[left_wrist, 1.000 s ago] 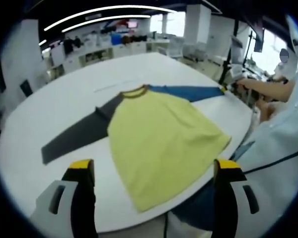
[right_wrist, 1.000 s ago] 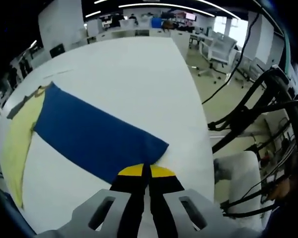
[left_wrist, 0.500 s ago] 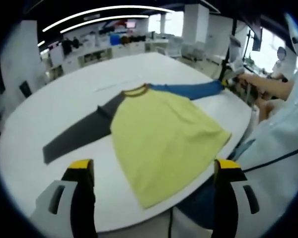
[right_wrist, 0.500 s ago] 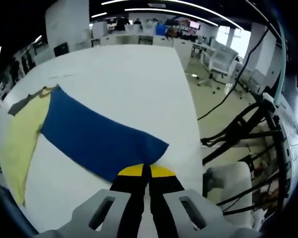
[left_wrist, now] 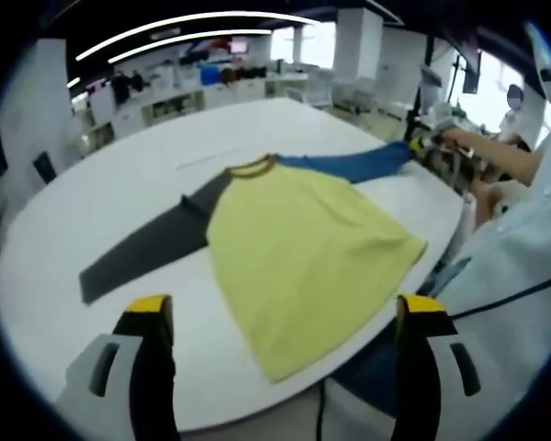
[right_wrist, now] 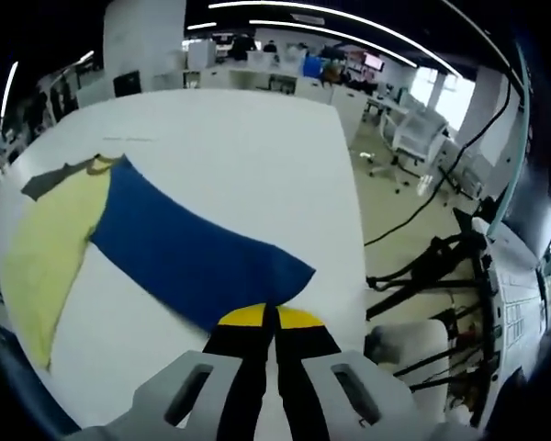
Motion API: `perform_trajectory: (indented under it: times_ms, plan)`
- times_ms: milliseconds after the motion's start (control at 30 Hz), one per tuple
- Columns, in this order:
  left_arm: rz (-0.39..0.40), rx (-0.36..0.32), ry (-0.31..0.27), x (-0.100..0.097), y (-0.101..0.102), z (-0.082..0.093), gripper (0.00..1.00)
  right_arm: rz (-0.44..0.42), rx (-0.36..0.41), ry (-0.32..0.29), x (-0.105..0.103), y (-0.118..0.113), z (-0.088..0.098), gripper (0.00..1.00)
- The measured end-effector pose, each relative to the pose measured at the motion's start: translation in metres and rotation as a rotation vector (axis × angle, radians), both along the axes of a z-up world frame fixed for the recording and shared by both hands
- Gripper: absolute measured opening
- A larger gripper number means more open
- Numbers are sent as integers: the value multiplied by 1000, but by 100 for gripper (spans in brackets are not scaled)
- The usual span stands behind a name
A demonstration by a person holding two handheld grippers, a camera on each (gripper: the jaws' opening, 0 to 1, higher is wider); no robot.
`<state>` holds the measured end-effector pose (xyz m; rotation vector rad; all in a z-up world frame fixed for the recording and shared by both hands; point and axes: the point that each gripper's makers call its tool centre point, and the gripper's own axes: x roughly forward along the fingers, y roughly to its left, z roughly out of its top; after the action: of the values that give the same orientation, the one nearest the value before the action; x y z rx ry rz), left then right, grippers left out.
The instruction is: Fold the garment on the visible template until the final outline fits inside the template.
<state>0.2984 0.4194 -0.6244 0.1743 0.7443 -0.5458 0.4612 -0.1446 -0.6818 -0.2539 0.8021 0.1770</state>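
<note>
Seemingly unlabelled, garment (left_wrist: pixel 303 248) has blue sleeve (right_wrist: pixel 202 257) pinched by right gripper (right_wrist: pixel 271 322).

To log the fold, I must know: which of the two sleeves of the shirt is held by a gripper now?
The blue sleeve: the right gripper is shut on its cuff end. The dark grey sleeve lies flat on the white table, untouched.

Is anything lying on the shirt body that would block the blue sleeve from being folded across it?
Nothing visible does. The right gripper is shut on the cuff of the blue sleeve, and the yellow shirt body lies flat and bare on the white table. The left gripper hangs open short of the hem, off the fold path.
</note>
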Motion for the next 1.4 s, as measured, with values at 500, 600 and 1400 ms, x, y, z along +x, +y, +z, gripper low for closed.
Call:
perform_trajectory:
  times_ms: [500,600,1400]
  plan:
    - [-5,-18,-8,-1,9,-1,96,84,29,-56,5,20,42,3]
    - [-5,-19,-4,-3,10,-3,96,105,28,-76,8,25,50,3]
    - [-15,-25,-17,-10,17,0,96,222,330,-220,18,113,114,3]
